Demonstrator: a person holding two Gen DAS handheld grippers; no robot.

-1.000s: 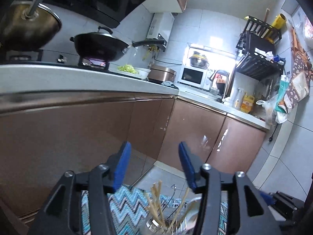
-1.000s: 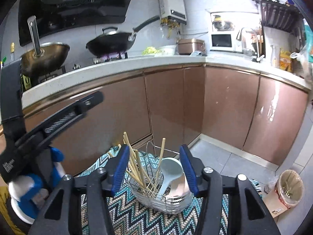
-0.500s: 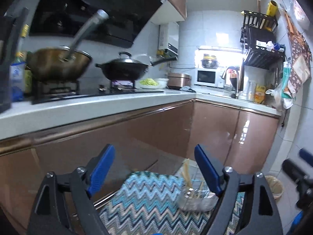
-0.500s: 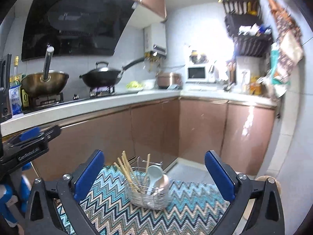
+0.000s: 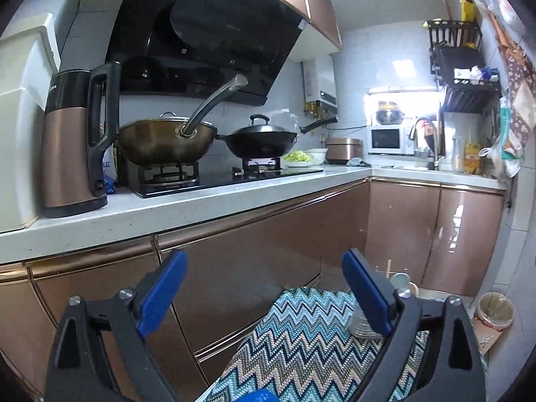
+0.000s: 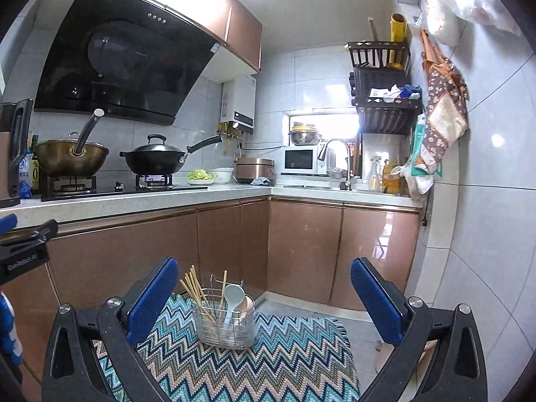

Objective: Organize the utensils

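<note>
Kitchen cupboards fill my view. Far left, a tall brown and black kettle [image 5: 77, 140] stands on the white counter [image 5: 201, 207]. Next to it a gold wok [image 6: 72, 157] and a black wok with a lid [image 6: 155, 160] sit on the stove. Lower down, my left gripper [image 5: 264, 296] has its blue jaws wide apart and holds nothing. My right gripper [image 6: 264, 296] is wide apart and empty too. Between its jaws, on the blue zigzag rug [image 6: 268, 361], stands a shiny wire basket [image 6: 226, 323]. Thin wooden chopsticks [image 6: 196, 289], a pale blue spoon [image 6: 231, 298] and a pink spoon [image 6: 248, 305] stick up from it. I think the basket is light and stiff but could tip. I would grab its top rim. The chopsticks look slippery, so I would pinch them near the middle.
</note>
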